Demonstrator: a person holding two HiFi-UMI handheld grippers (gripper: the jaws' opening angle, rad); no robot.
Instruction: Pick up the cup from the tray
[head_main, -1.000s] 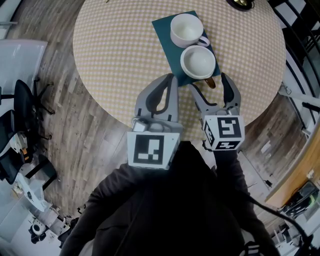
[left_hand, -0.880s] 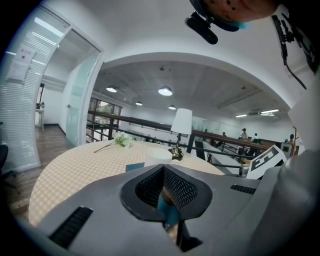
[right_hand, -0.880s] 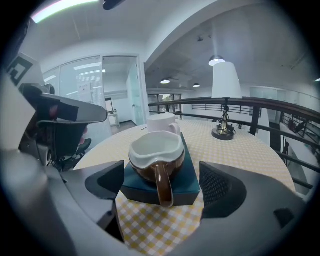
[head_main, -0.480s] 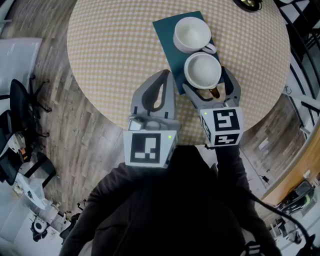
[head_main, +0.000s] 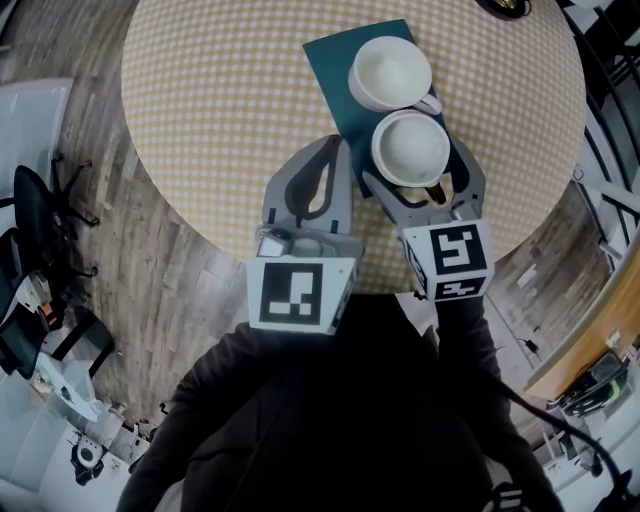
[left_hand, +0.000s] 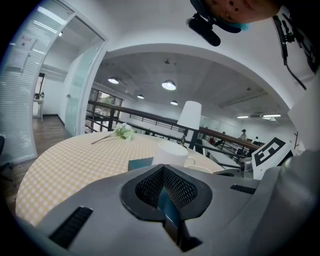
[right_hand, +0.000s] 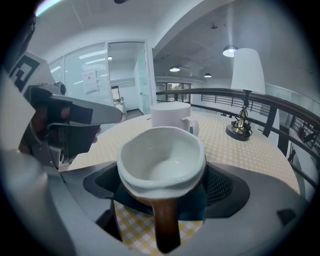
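My right claw (head_main: 414, 166) had just been opening and stood at its widest, one jaw on each side of the cup (right_hand: 161, 150), pads not pressing it. The cup sat at the 5 o'clock end of the teal tray (head_main: 335, 55), its brown handle pointing back at me. A white mug (head_main: 390, 72) crowded it just beside at 11 o'clock. My left claw (head_main: 338, 148) hung closed and empty at the cup's 9 o'clock, over the checked worktop (head_main: 220, 110). A lamp (right_hand: 243, 90) stood well apart at 1 o'clock
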